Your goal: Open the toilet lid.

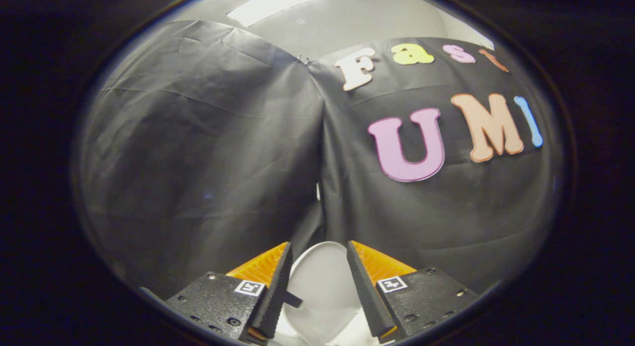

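The white toilet lid [321, 286] shows as a rounded oval in the gap between my two fingers, its curved top edge level with the fingertips. It looks tilted up toward the black cloth wall behind it. My gripper [318, 245] is open, with the black fingers [278, 286] standing apart on either side of the lid; I cannot see either one pressing on it. A strip of white toilet body [354, 335] shows below the lid, by the right finger's base.
The booth's black cloth wall [208, 152] rises close behind the toilet, with a vertical seam [321, 187] straight ahead of the fingers. A pale ceiling [317, 18] with a light panel lies above the cloth.
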The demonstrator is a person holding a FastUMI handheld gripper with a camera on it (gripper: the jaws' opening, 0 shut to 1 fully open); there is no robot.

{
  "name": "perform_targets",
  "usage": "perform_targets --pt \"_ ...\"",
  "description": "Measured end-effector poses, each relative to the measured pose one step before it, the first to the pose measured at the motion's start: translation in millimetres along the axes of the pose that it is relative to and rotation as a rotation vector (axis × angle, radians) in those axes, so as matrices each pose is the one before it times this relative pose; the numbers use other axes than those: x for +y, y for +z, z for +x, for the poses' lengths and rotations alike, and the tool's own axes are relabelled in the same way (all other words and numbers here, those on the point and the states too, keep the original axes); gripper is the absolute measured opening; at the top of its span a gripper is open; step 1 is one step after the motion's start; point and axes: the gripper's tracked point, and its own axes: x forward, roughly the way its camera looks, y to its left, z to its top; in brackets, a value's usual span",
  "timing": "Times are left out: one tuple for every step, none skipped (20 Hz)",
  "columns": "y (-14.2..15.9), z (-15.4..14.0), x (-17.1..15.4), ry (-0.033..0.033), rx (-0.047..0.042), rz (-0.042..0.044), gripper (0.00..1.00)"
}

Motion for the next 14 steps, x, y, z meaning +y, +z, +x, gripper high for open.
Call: perform_targets --pt "2.95 -9.15 -13.54 -0.0314 -0.0072 -0.00436 0.68" --pt "2.73 -8.61 -15.64 -0.0339 -0.00594 -0.00464 0.68" --pt "1.79 -9.95 -14.4 -0.02975 -0.00624 -0.00415 0.67" --pt "2.06 -11.07 -16.16 -0.0309 -0.01306 -0.00904 0.68" --pt "2.56 -11.58 -16.47 -0.03738 -0.01739 -0.01264 0.68" --pt "0.57 -10.45 -17.16 -0.03937 -0.01364 -0.00666 0.68" --pt "-0.04 -10.24 -16.66 -0.03568 -0.00763 -0.00363 0.68" --pt "-1.53 -12.79 -15.04 -0.03371 -0.00967 -0.00549 0.68" --pt "0.13 -10.58 -14.88 -0.02898 -0.00983 -0.00922 0.68" --pt "-0.91 -10.89 -15.61 -0.03521 -0.01092 -0.01342 0.68" --pt "-1.51 -12.19 -18.98 -0.03967 -0.00897 -0.01538 0.68" --pt "-1.24 -9.73 -18.23 -0.03584 -0.00471 -0.01405 0.68" --pt "-1.53 -10.22 -18.23 -0.03886 -0.00341 -0.01348 0.68" --pt "-2.4 -8.99 -18.68 -0.04426 -0.00232 -0.01441 0.68"
